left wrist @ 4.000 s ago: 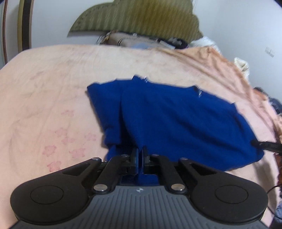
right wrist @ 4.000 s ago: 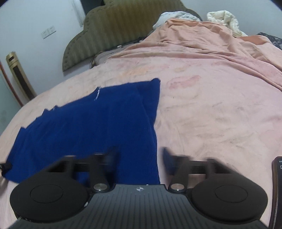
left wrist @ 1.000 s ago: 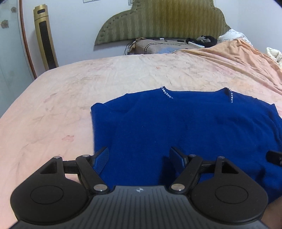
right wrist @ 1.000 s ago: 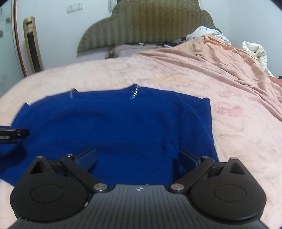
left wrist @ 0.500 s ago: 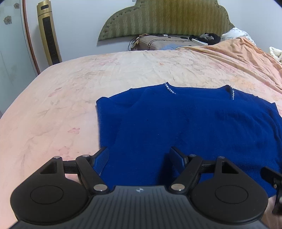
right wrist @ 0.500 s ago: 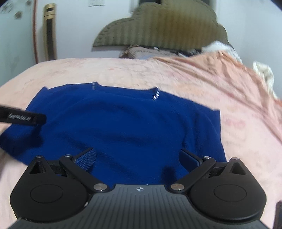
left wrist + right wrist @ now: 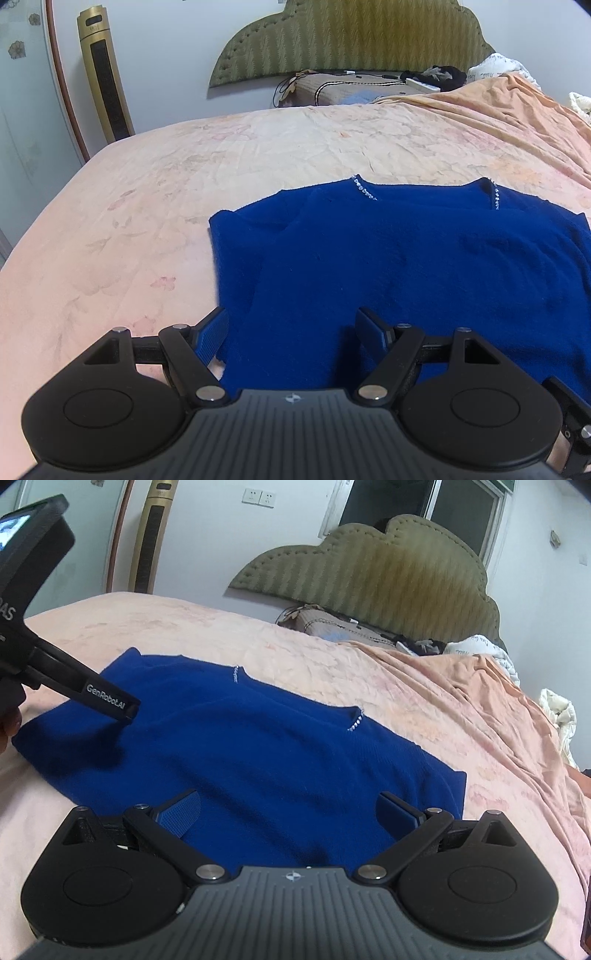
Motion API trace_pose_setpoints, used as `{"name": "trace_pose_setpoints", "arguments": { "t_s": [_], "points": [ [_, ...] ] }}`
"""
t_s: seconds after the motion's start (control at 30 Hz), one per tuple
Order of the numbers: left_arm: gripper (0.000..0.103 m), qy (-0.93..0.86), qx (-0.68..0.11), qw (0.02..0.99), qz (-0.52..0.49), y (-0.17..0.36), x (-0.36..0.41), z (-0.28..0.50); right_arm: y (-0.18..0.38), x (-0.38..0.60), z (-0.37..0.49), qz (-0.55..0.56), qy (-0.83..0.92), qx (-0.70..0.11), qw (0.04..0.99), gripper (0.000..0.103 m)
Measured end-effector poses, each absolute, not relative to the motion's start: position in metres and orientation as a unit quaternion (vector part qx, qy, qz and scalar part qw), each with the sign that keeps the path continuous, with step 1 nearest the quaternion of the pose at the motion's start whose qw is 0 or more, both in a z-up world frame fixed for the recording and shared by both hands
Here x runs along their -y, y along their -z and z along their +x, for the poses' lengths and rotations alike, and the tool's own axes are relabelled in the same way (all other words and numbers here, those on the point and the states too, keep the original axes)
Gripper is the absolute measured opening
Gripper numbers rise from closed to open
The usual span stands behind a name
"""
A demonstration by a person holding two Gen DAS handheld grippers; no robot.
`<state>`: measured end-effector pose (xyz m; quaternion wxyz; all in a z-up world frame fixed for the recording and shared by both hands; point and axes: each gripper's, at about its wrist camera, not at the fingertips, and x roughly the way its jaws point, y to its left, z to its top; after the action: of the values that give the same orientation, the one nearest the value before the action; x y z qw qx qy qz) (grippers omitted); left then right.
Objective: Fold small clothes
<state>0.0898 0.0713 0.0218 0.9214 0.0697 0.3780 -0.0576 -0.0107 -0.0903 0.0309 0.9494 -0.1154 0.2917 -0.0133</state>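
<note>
A dark blue knit top [image 7: 406,258] lies flat on the pink bed cover [image 7: 147,221], both sleeves folded in over the body, its beaded neckline at the far edge. My left gripper [image 7: 291,325] stands open above the top's near left part, nothing between its fingers. In the right wrist view the same top [image 7: 258,746] spreads ahead, and my right gripper [image 7: 290,806] is open over its near right part, holding nothing. The left gripper's finger [image 7: 107,701] reaches in from the left there, just above the top's left edge.
A padded green headboard [image 7: 351,40] and a pillow [image 7: 343,90] stand at the far end. A gold tower fan [image 7: 105,74] is by the wall at left. A bunched orange blanket [image 7: 498,709] lies along the right side. Bare bed cover lies left of the top.
The right gripper's view has rolled and shifted right and a little up, so the bed now looks tilted. The left gripper kept its place. Both stay open.
</note>
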Motion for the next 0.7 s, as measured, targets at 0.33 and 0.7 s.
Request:
{"name": "trace_pose_setpoints", "arguments": {
  "t_s": [0.33, 0.7],
  "points": [
    [0.076, 0.06, -0.362, 0.928, 0.07, -0.031, -0.093, 0.105, -0.031, 0.08, -0.018, -0.093, -0.047, -0.301, 0.948, 0.101],
    [0.076, 0.123, -0.433, 0.892, -0.036, -0.017, -0.171, 0.176, -0.019, 0.013, -0.044, -0.19, -0.133, -0.27, 0.935, 0.101]
  ]
}}
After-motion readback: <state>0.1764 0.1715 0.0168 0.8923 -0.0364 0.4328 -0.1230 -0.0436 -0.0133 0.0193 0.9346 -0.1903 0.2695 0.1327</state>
